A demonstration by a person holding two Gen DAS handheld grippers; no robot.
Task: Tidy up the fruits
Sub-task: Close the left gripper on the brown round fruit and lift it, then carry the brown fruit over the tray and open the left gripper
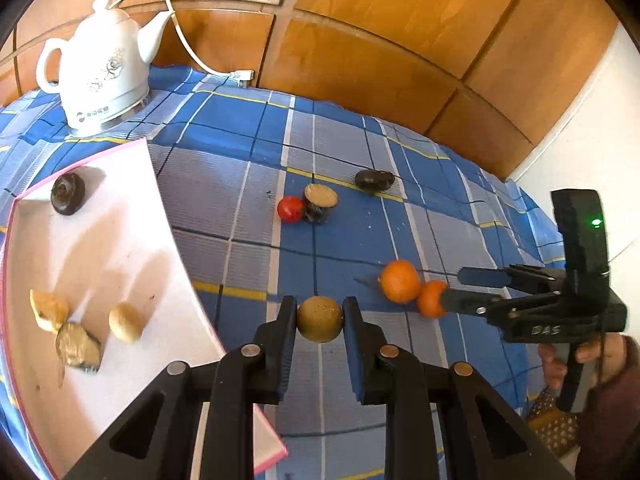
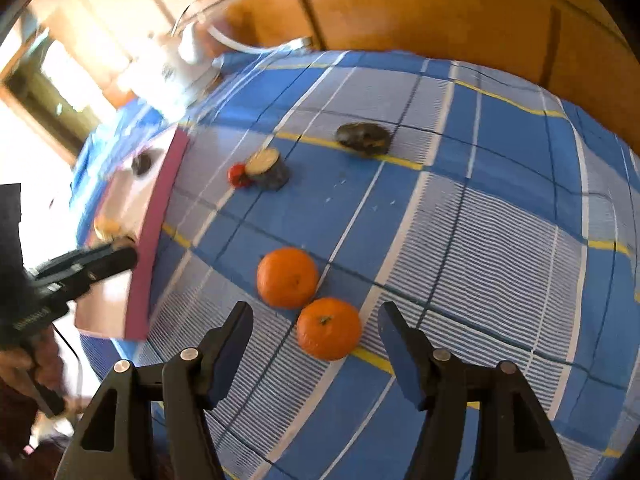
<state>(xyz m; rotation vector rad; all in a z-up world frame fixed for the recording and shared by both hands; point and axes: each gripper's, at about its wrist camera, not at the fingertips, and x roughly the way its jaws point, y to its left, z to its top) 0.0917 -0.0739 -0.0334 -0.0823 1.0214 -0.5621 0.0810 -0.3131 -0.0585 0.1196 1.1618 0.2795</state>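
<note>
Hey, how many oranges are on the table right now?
2. Both sit touching on the checked cloth: the nearer orange lies between the open right gripper fingers, the farther orange just beyond it. None seems hidden.

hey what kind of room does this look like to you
Probably a room in a home. A white electric kettle with its cord stands on a table under a blue checked cloth, wooden cabinet panels rise behind, and fruit such as an orange lies about.
</note>
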